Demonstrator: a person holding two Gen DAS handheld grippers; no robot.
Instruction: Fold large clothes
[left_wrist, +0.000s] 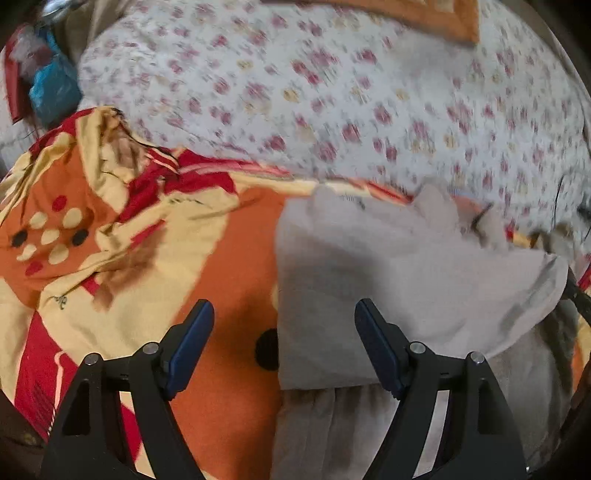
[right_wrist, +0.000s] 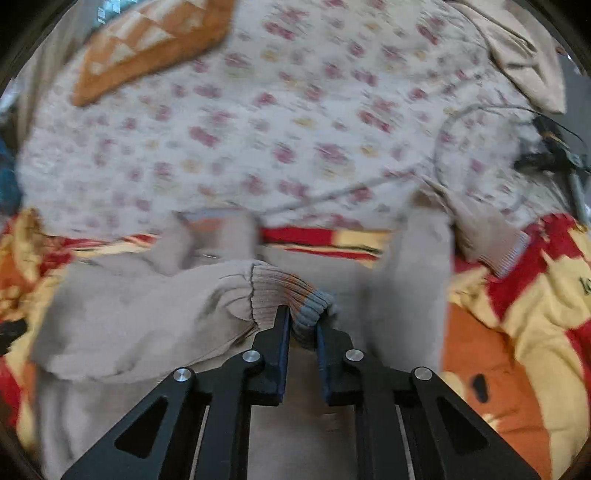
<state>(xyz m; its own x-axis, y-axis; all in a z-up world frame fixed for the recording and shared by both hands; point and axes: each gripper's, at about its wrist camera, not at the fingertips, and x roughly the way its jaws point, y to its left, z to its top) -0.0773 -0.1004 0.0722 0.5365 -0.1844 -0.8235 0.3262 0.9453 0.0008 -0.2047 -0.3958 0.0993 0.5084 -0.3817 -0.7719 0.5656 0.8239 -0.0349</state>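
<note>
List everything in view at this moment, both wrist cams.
sweatshirt: 1, beige, spread on the orange bedcover, partly folded
ribbed cuff: 1, beige with grey edge, clamped in the right hand-held gripper
second cuff: 1, beige and grey, lying right of the garment
bedcover: 1, orange, red and yellow, under the sweatshirt
floral sheet: 1, white with pink flowers, behind
pillow: 1, orange check, far back
cable: 1, grey, looped on the sheet
left hand-held gripper: black, open, above the sweatshirt edge
right hand-held gripper: black, shut on the cuff
</note>
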